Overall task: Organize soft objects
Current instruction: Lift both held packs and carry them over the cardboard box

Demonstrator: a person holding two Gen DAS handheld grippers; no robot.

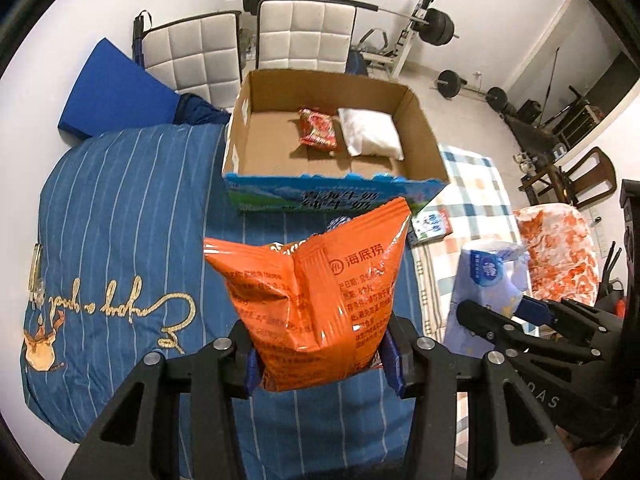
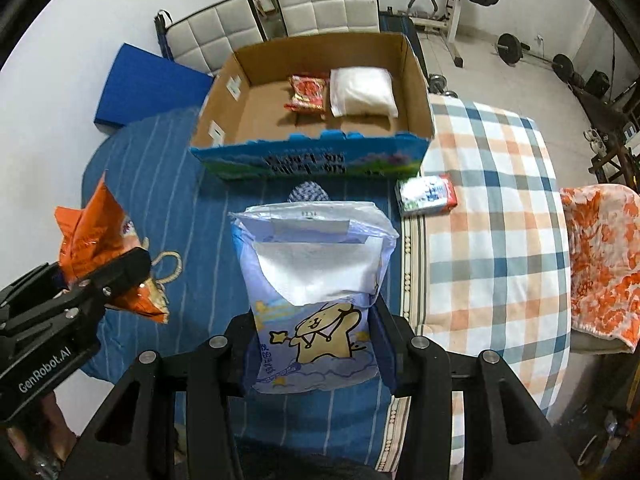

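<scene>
My left gripper is shut on an orange snack bag and holds it above the blue striped quilt; the bag also shows in the right wrist view. My right gripper is shut on a pale blue tissue pack with a cartoon print, also seen in the left wrist view. Ahead stands an open cardboard box. In it lie a red snack packet and a white pillow pack.
A small milk carton lies on the checked sheet by the box's right corner. A blue knitted item peeks out behind the tissue pack. An orange floral towel lies at right. Chairs and weights stand behind.
</scene>
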